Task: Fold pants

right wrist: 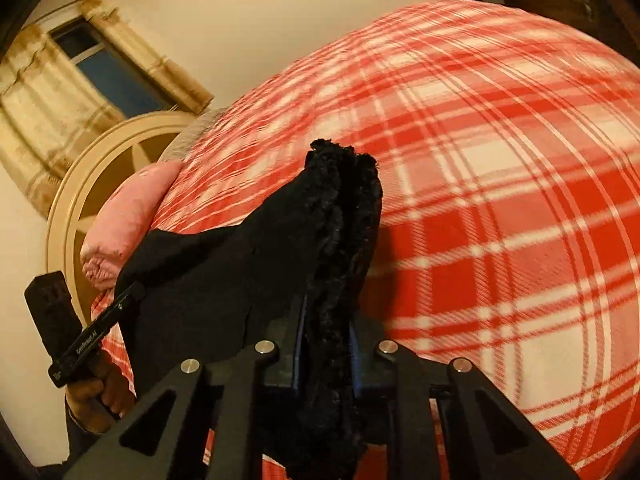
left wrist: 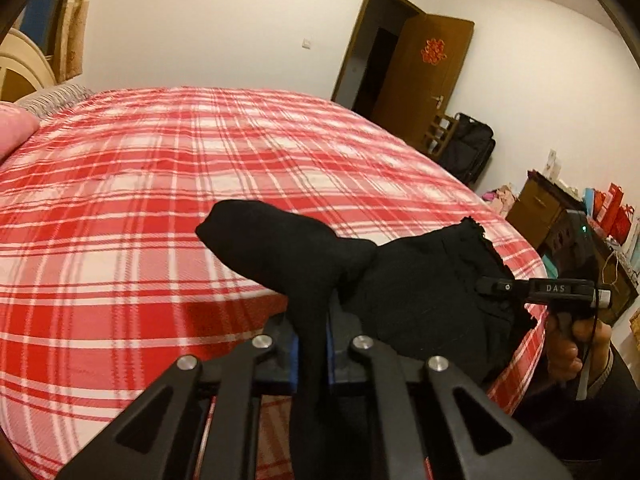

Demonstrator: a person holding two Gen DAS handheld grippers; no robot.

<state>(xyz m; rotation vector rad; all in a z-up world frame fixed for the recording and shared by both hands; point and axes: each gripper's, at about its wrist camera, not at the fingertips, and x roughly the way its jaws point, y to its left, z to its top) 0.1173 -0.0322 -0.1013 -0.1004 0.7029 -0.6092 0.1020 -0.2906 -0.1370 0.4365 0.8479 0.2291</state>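
Pants (left wrist: 420, 280), black and bunched, hang between my two grippers above the near edge of the bed (left wrist: 160, 200), which is covered in a red and white plaid sheet. My left gripper (left wrist: 312, 344) is clenched on a smooth fold of the fabric; that fold rises out from between the fingers (left wrist: 294, 354) and ends in a rounded tip over the sheet. My right gripper (right wrist: 326, 344) is clamped on a thicker, fuzzy edge of the pants (right wrist: 340, 220), which stands up between its fingers (right wrist: 299, 344). From the left wrist view my right hand (left wrist: 576, 344) shows around its handle at the right, beside the bed's edge; from the right wrist view my left hand (right wrist: 92, 396) shows at the lower left. A pink pillow (right wrist: 124, 216) lies at the head of the bed, next to a cream headboard (right wrist: 80, 184). A brown door (left wrist: 424, 76) stands open in the far wall.
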